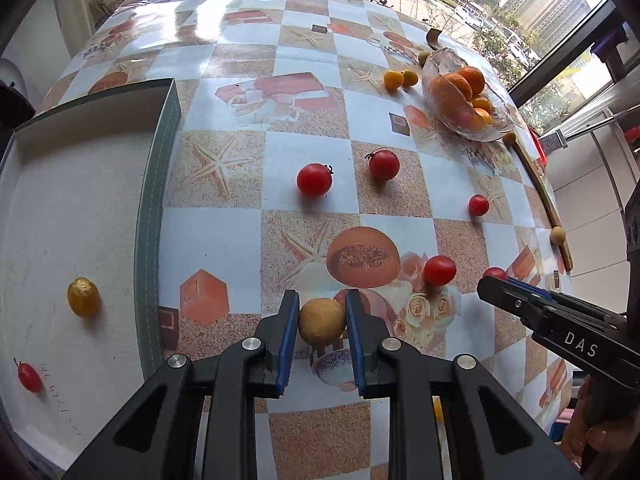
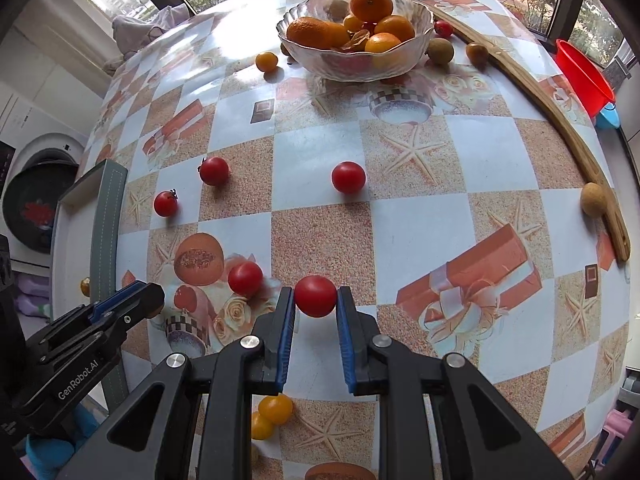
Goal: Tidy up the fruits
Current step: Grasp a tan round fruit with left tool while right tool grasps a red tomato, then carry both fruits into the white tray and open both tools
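Observation:
My left gripper (image 1: 322, 316) is shut on a tan round fruit (image 1: 322, 322) just above the table. My right gripper (image 2: 316, 300) is shut on a red cherry tomato (image 2: 315, 295); it also shows at the right of the left wrist view (image 1: 496, 280). Several red tomatoes lie loose on the cloth, such as one (image 1: 315, 179), another (image 1: 384, 165) and one (image 2: 348, 177). A glass bowl (image 2: 416, 46) holds oranges (image 2: 371, 3). A white tray (image 1: 80, 200) at the left holds a yellow fruit (image 1: 83, 297) and a small red tomato (image 1: 29, 377).
Yellow tomatoes (image 2: 275, 409) lie under my right gripper near the table's front. Tan fruits (image 2: 593, 199) (image 2: 440, 50) rest against a curved wooden strip (image 2: 560, 120) at the table's right edge. A red basin (image 2: 582, 76) stands beyond it. A small orange fruit (image 2: 266, 61) lies left of the bowl.

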Available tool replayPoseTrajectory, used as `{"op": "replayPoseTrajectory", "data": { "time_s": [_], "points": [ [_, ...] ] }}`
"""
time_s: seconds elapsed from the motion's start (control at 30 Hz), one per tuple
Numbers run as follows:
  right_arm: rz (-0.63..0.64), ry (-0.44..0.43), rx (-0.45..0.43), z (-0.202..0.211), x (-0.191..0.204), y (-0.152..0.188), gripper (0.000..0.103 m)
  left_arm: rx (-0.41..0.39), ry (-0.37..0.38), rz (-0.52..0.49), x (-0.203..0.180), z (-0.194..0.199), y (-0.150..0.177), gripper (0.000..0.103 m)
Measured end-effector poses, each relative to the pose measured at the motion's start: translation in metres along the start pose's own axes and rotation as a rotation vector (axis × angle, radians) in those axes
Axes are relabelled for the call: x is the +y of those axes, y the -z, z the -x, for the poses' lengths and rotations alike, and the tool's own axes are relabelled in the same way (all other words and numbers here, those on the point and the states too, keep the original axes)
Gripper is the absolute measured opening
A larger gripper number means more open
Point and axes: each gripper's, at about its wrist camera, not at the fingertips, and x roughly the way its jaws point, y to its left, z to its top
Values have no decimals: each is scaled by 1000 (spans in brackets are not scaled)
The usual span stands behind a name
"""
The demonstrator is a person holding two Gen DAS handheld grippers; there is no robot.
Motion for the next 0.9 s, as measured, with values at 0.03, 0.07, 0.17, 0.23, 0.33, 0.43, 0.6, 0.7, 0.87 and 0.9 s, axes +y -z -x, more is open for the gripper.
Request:
{"op": "replayPoseTrajectory", "data": {
  "time_s": [0.03,0.07,0.17,0.23,0.33,0.43,0.6,0.7,0.87,0.9],
  "points": [
    [6,-2,0,0,3,0,23,-5,2,1,1,3,1,25],
    [12,-4,0,1,6,1,23,-11,5,1,3,8,3,25],
    [32,-12,0,1,18,1,23,-28,3,2,8,21,7,25],
    [45,-18,0,2,27,1,23,-39,0,10,14,29,9,25],
    [69,-30,0,2,43,1,23,-59,-8,28,26,41,12,25],
    [101,-48,5,1,63,2,23,-78,-22,49,42,54,18,25],
    [169,-85,21,-5,103,5,23,-97,-68,93,75,72,32,25],
    [208,-108,31,-10,130,6,23,-103,-96,135,99,80,41,25],
    [278,-143,40,-18,176,4,23,-118,-137,194,135,90,49,25],
    [289,-151,41,-20,184,2,23,-121,-147,200,142,91,49,25]
  ]
}}
